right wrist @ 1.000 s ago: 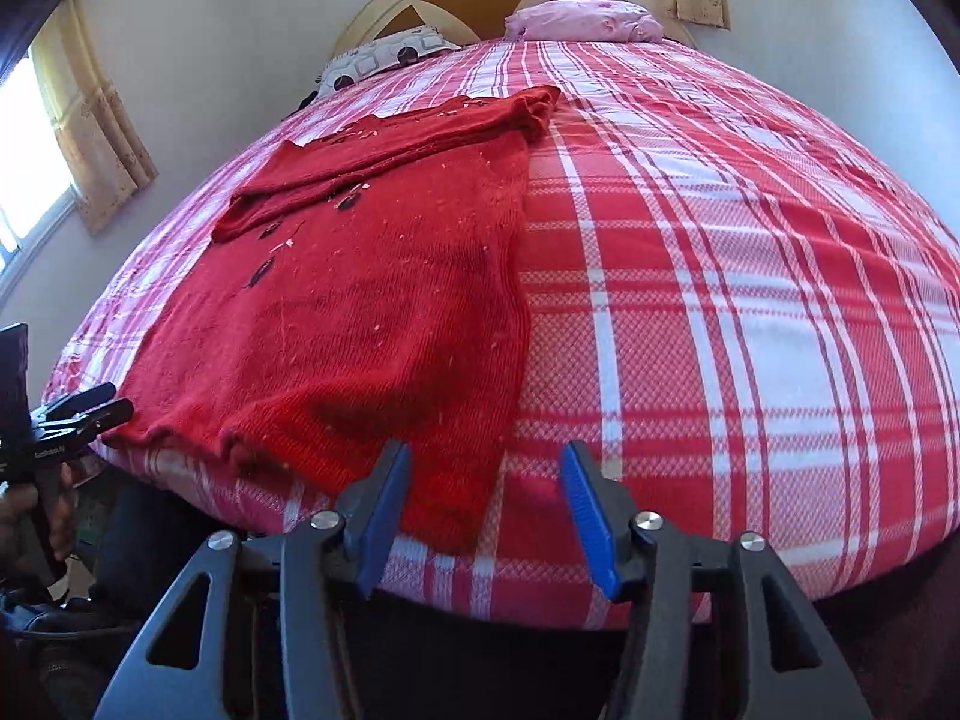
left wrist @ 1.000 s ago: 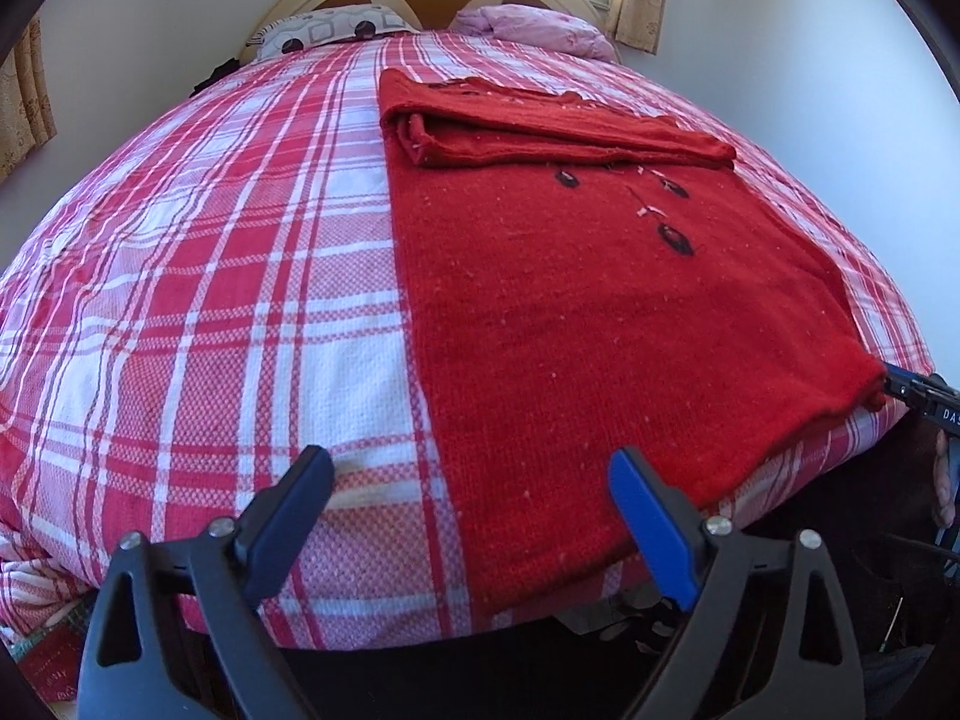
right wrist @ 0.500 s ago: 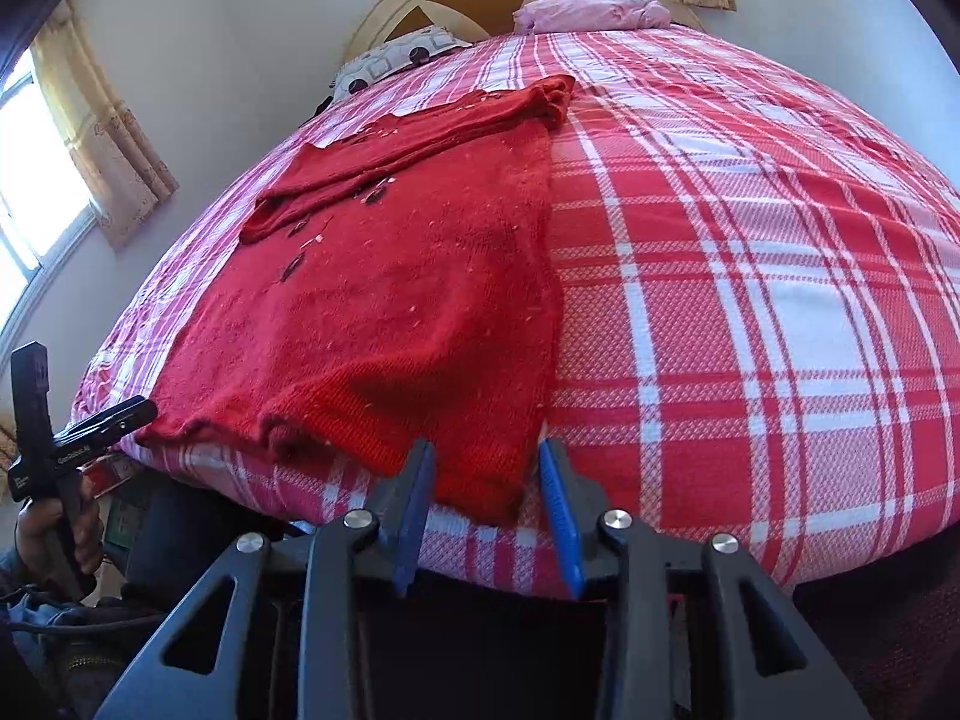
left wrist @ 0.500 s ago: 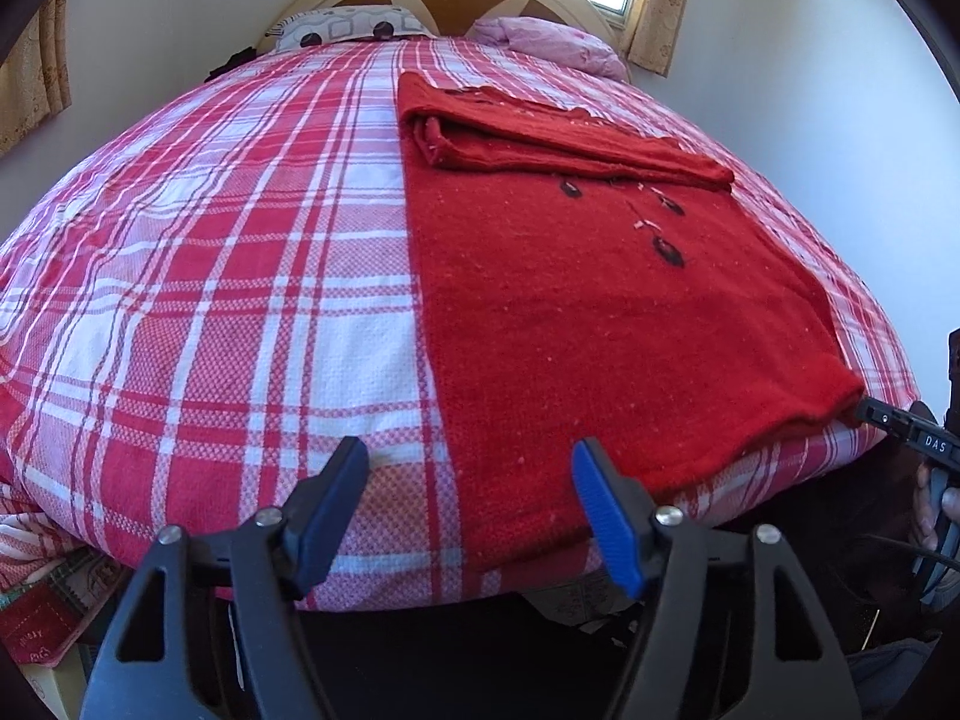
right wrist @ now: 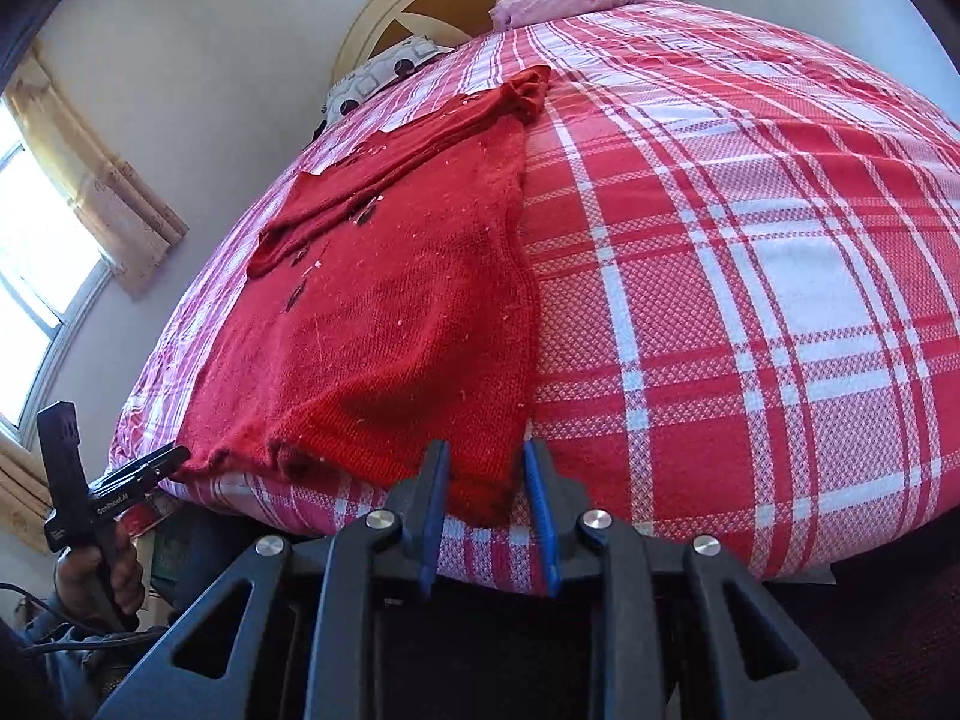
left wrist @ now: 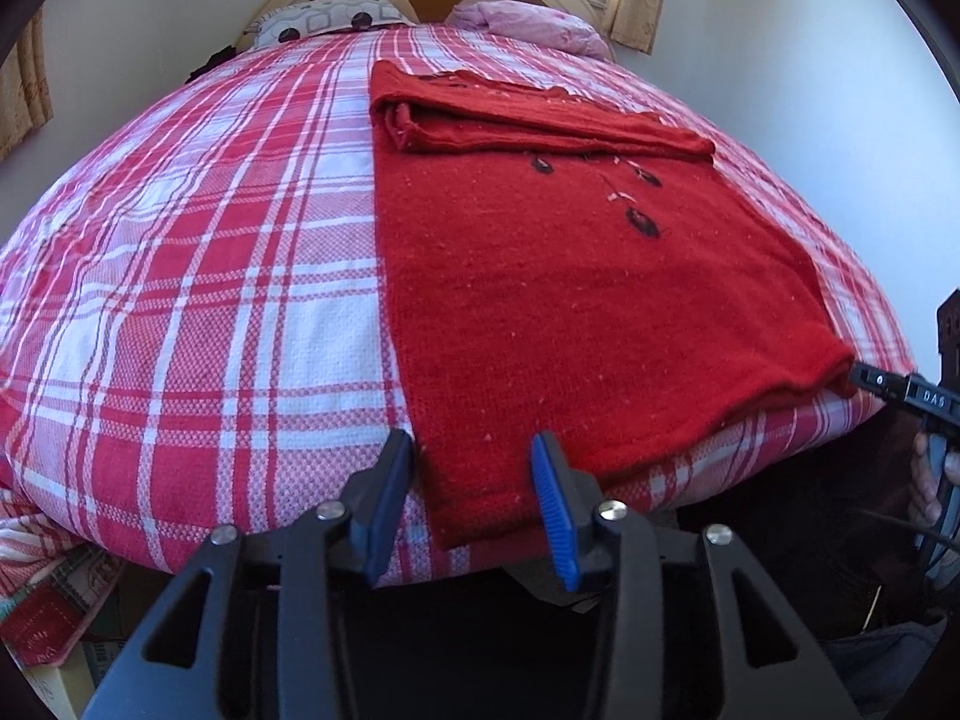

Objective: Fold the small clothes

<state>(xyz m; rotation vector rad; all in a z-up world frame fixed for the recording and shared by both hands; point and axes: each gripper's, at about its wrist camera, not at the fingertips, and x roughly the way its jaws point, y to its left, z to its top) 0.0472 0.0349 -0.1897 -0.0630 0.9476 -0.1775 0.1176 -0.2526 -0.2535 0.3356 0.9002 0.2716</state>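
A red knitted sweater [left wrist: 570,300] [right wrist: 390,330] lies flat on the plaid bed cover [left wrist: 210,300], its top part folded across the far end [left wrist: 510,120]. The hem hangs over the near edge of the bed. My left gripper [left wrist: 469,441] is at the hem's left corner. Its jaws are closing, the corner lies between the blue pads, and a gap still shows. My right gripper [right wrist: 486,449] straddles the hem's right corner, jaws closing and close to the knit. Each gripper shows in the other's view, the right gripper [left wrist: 888,387] and the left gripper [right wrist: 138,474], both at the hem.
A pink pillow [left wrist: 528,24] and a patterned pillow [left wrist: 324,15] lie against the arched headboard [right wrist: 456,6]. A curtained window [right wrist: 36,240] is on the left wall. A person's hand [right wrist: 96,576] holds the left gripper. Boxes [left wrist: 42,630] sit below the bed's left corner.
Both pairs of jaws have narrowed around the hem corners. The left gripper has come closer to its corner, and the right gripper has rolled a little.
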